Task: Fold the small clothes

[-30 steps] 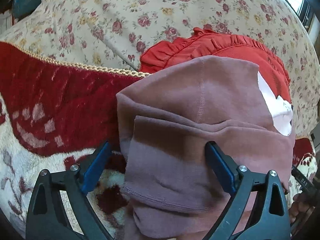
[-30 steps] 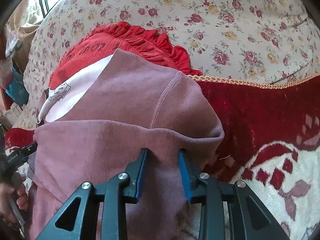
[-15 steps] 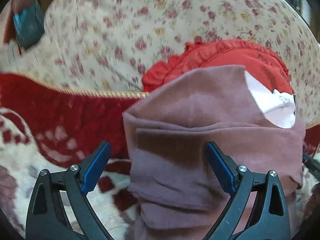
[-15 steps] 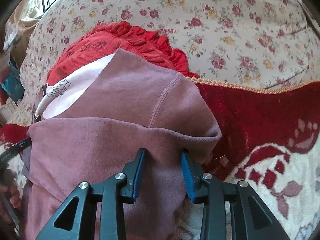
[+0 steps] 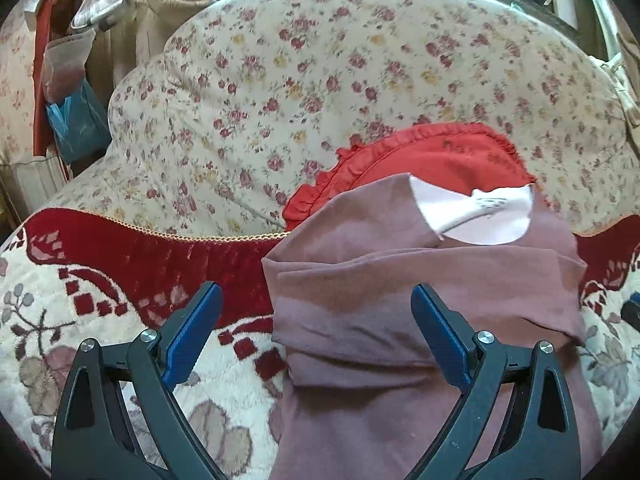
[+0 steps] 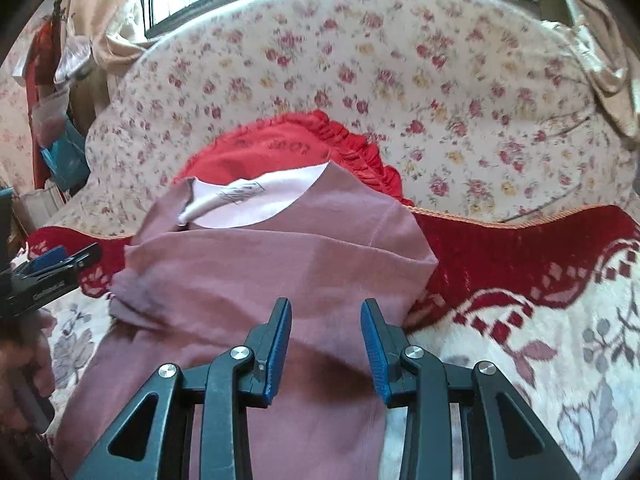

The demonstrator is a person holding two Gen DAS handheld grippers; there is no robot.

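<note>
A mauve sweatshirt (image 5: 424, 280) lies on a patterned red and cream blanket (image 5: 120, 280), partly folded, with a fold ridge running across its width. Its long axis runs from the cameras toward the back of a floral sofa (image 5: 320, 80), and the neckline with its white inner lining (image 5: 476, 216) points away, toward that backrest. The collar end overlaps a red ruffled garment (image 5: 432, 156) lying just behind it, at the blanket's corded border. The near part of the sweatshirt runs down out of both views.

To the sweatshirt's left in the left wrist view, the blanket lies bare; in the right wrist view the same holds on its right side (image 6: 540, 300). Behind, the sofa back rises close to the red garment, leaving little room that way.

The left gripper (image 5: 316, 320) has its blue fingers (image 5: 192, 332) wide apart, one over bare blanket, the other over the sweatshirt, clamping nothing. The right gripper (image 6: 326, 340) has its fingers (image 6: 276, 344) moderately apart over the sweatshirt, with no cloth pinched between them. At the left edge of the right wrist view the left gripper (image 6: 52, 268) shows beside the sweatshirt's side edge, with a hand (image 6: 24, 368) below it.
</note>
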